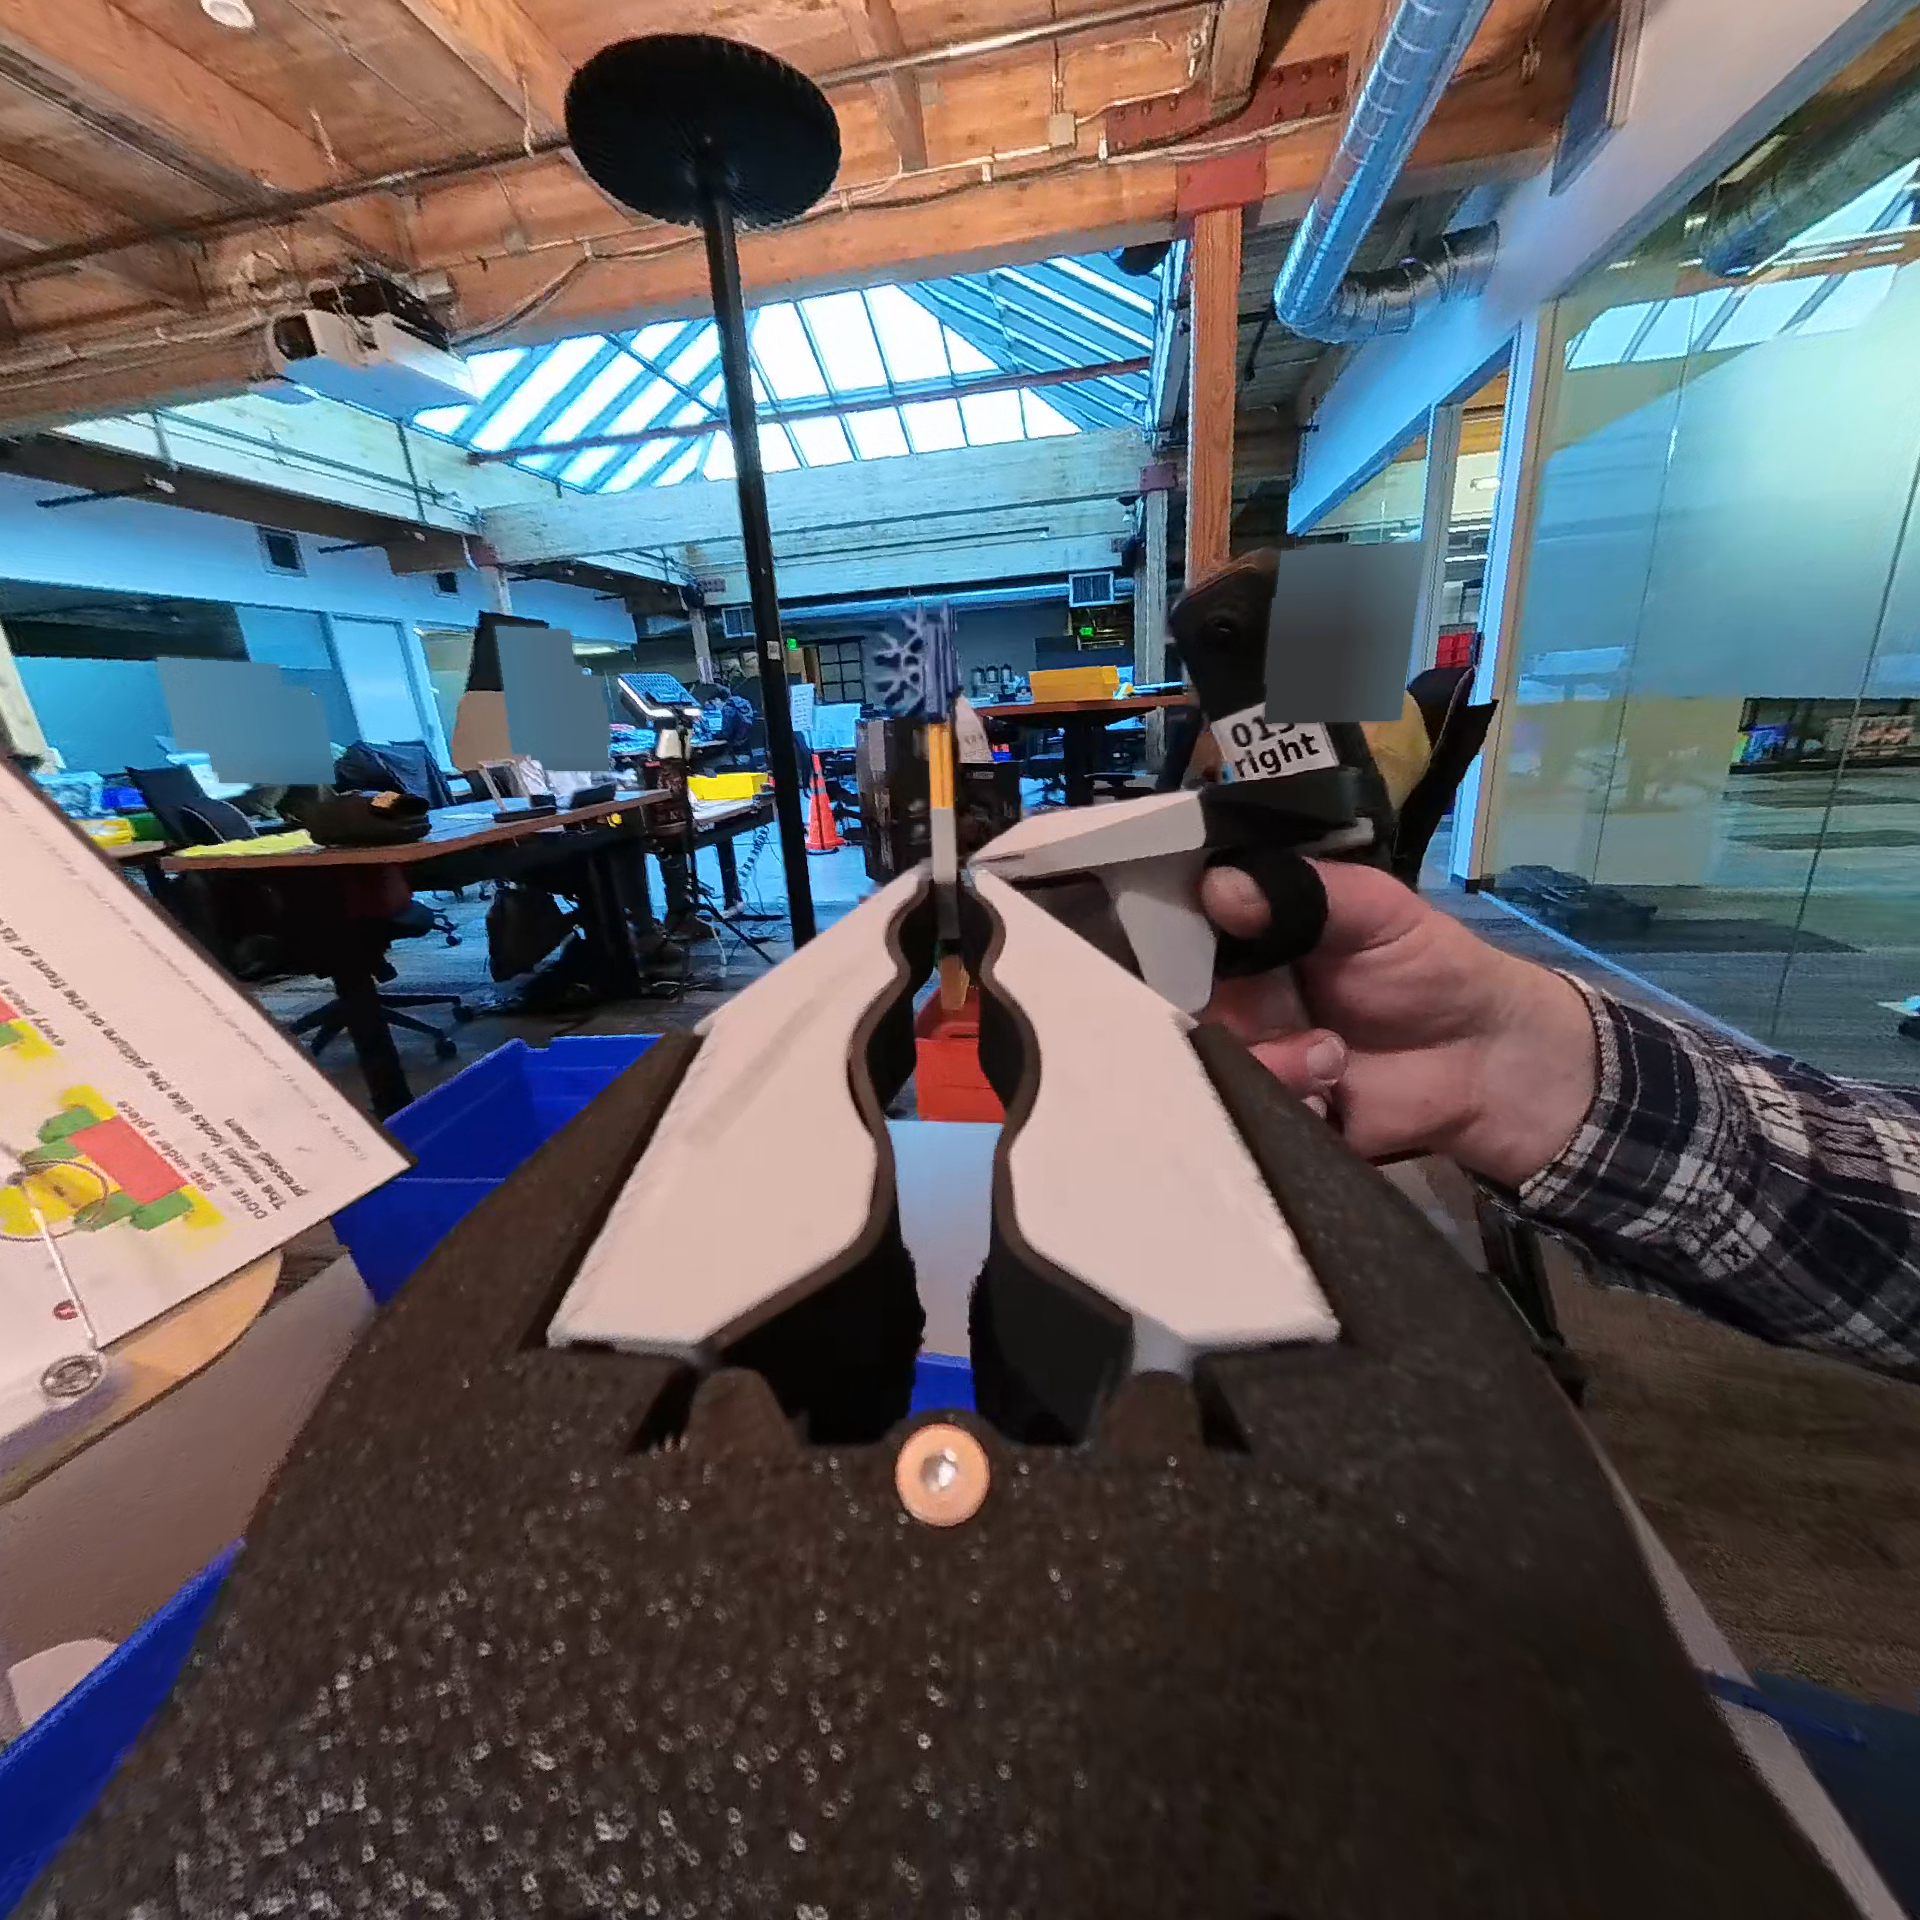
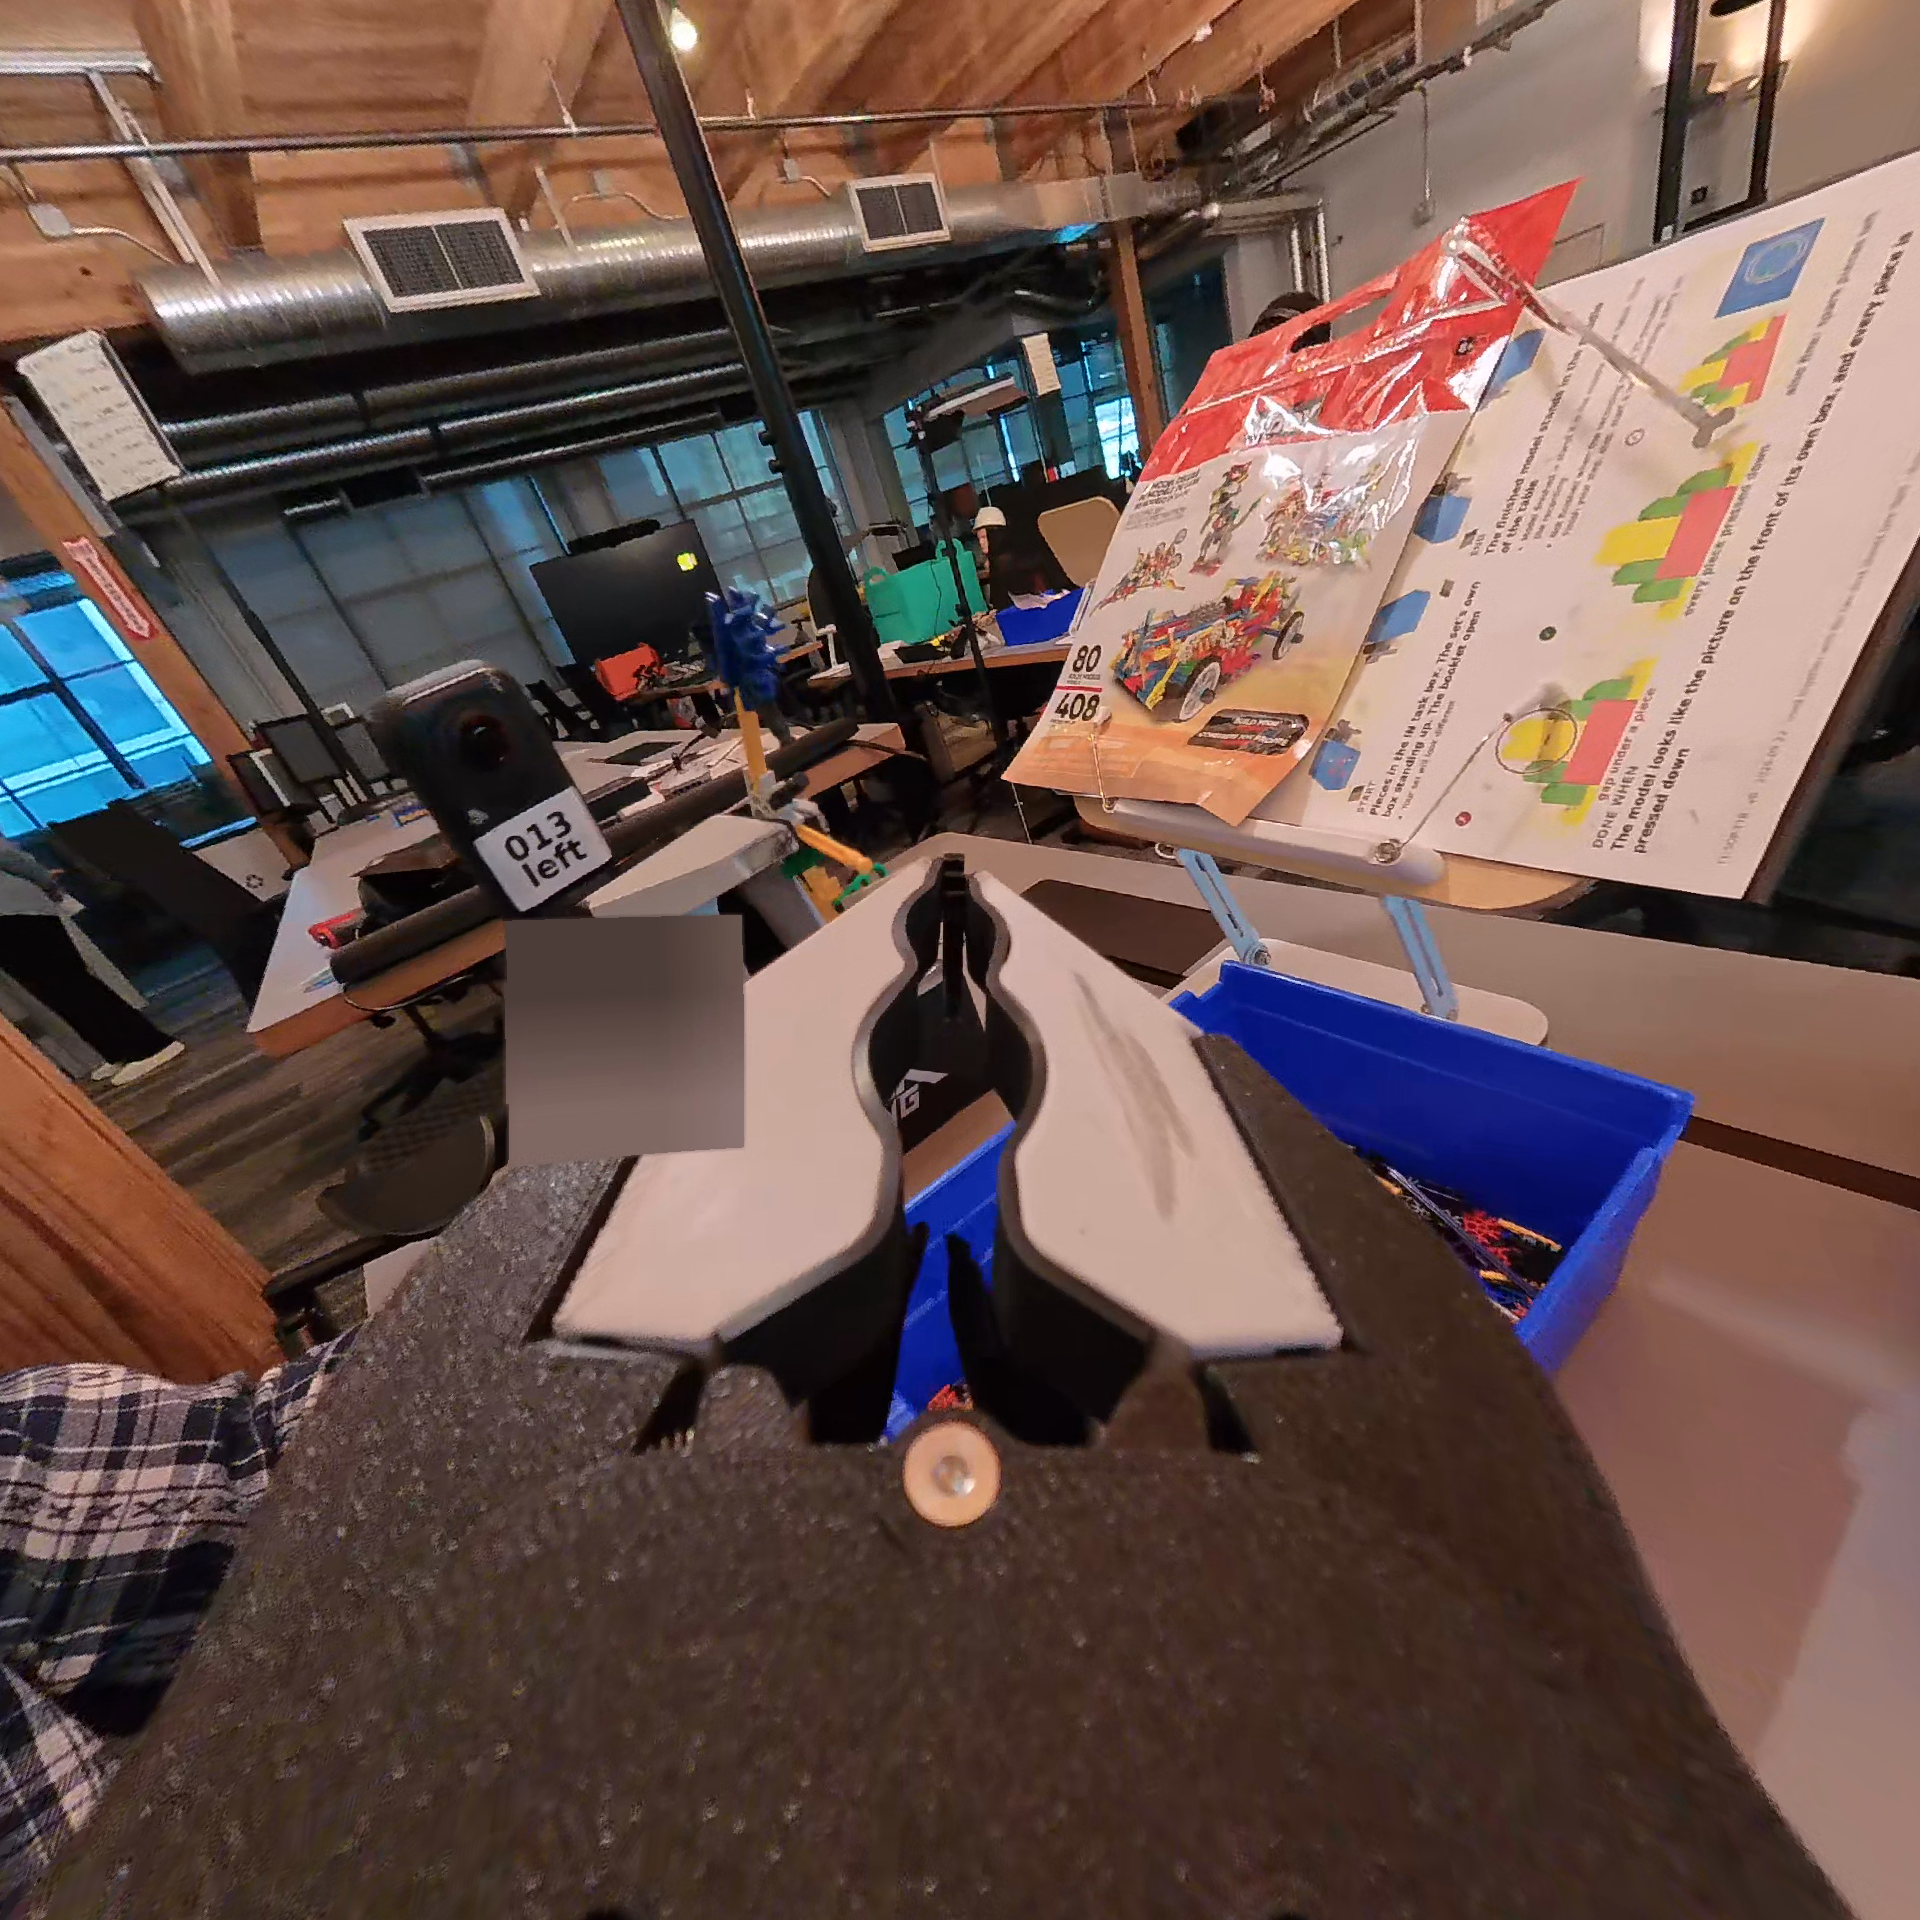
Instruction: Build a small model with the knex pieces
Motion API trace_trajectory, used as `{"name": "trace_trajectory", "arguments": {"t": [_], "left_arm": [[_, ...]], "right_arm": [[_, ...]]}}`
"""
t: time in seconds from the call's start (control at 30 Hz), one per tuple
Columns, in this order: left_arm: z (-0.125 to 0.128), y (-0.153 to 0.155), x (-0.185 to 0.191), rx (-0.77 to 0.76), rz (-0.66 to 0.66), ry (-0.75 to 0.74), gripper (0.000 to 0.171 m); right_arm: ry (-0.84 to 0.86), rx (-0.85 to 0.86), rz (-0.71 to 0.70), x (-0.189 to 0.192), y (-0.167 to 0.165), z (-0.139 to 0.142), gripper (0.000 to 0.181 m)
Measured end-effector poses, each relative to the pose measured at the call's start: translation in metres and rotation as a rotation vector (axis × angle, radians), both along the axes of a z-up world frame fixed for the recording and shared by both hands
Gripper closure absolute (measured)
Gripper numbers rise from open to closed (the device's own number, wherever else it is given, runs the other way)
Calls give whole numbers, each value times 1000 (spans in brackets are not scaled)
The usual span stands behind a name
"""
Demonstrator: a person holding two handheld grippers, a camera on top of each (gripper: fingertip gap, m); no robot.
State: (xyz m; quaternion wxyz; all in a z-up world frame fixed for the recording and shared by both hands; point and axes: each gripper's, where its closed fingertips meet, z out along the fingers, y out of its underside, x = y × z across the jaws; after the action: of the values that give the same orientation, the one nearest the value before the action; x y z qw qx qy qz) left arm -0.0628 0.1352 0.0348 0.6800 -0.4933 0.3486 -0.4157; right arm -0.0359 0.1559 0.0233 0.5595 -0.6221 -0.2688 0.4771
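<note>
My left gripper [image 1: 948,883] is shut on a toy rod assembly [image 1: 940,790]: a yellow and white rod standing upright with a blue snowflake connector [image 1: 914,665] on top. My right gripper [image 1: 982,855], held by a hand in a plaid sleeve, has its tips touching or just beside that rod from the right. In the right wrist view my right gripper [image 2: 953,888] is shut on a small black piece [image 2: 951,925]. The left gripper [image 2: 784,831] shows there to the left, holding the assembly [image 2: 750,748] with green and yellow parts at its base.
A blue bin [image 2: 1455,1091] with several mixed toy pieces sits on the table [image 2: 1766,1351] under both grippers; it also shows in the left wrist view [image 1: 468,1132]. A tilted stand holds an instruction sheet [image 2: 1662,540] and a toy package [image 2: 1278,582]. A black pole [image 1: 758,520] stands behind. Tip to tip, the grippers are about 4 centimetres apart.
</note>
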Motion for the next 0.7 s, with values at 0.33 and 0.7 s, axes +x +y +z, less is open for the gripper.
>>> {"name": "trace_trajectory", "arguments": {"t": [0.33, 0.7], "left_arm": [[-9, 16, -10, -65, 54, 49, 171], [-14, 22, -18, -99, 65, 68, 171]], "right_arm": [[-351, 91, -70, -1, -3, -33, 180], [-767, -81, -38, -27, 35, -119, 160]]}}
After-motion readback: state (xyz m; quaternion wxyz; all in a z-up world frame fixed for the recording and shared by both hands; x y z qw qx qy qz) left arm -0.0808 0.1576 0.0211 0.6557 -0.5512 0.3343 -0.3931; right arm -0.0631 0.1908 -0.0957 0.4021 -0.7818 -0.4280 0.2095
